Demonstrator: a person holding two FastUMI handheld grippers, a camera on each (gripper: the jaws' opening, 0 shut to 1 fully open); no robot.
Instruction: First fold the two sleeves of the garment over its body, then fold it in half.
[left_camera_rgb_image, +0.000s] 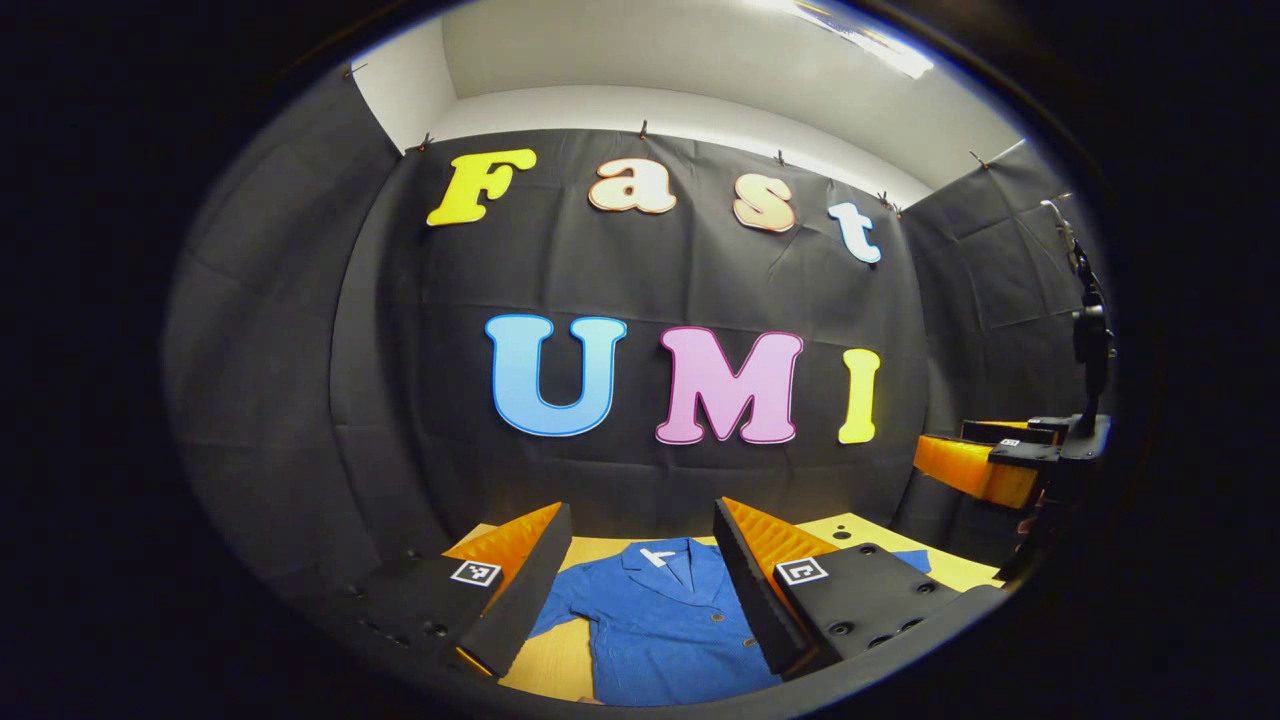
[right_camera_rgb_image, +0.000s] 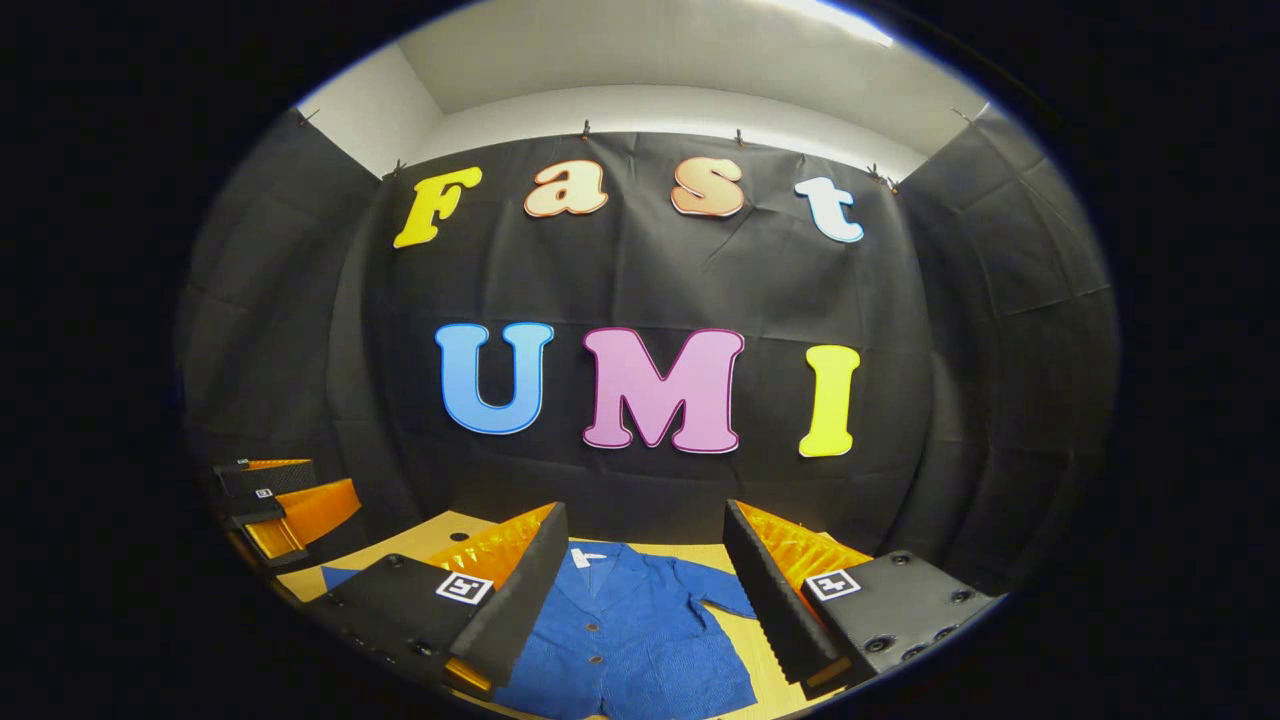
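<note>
A blue buttoned garment (left_camera_rgb_image: 660, 620) lies flat on the tan table (left_camera_rgb_image: 555, 665), collar and white neck tag toward the far wall. One sleeve (left_camera_rgb_image: 560, 600) spreads left, and the tip of the other (left_camera_rgb_image: 915, 560) peeks past my finger. My left gripper (left_camera_rgb_image: 640, 508) hovers open above the collar end, nothing between its fingers. In the right gripper view the garment (right_camera_rgb_image: 630, 620) lies below my open, empty right gripper (right_camera_rgb_image: 644, 507), with a sleeve (right_camera_rgb_image: 715, 590) reaching right. Each gripper shows farther off in the other's view, the right gripper (left_camera_rgb_image: 985, 465) and the left gripper (right_camera_rgb_image: 280, 505).
The black cloth wall (left_camera_rgb_image: 650, 480) rises right behind the table's far edge. A dark stand (left_camera_rgb_image: 1090, 340) rises at the right of the left gripper view. Bare tabletop (right_camera_rgb_image: 420, 540) shows beside the garment's shoulders.
</note>
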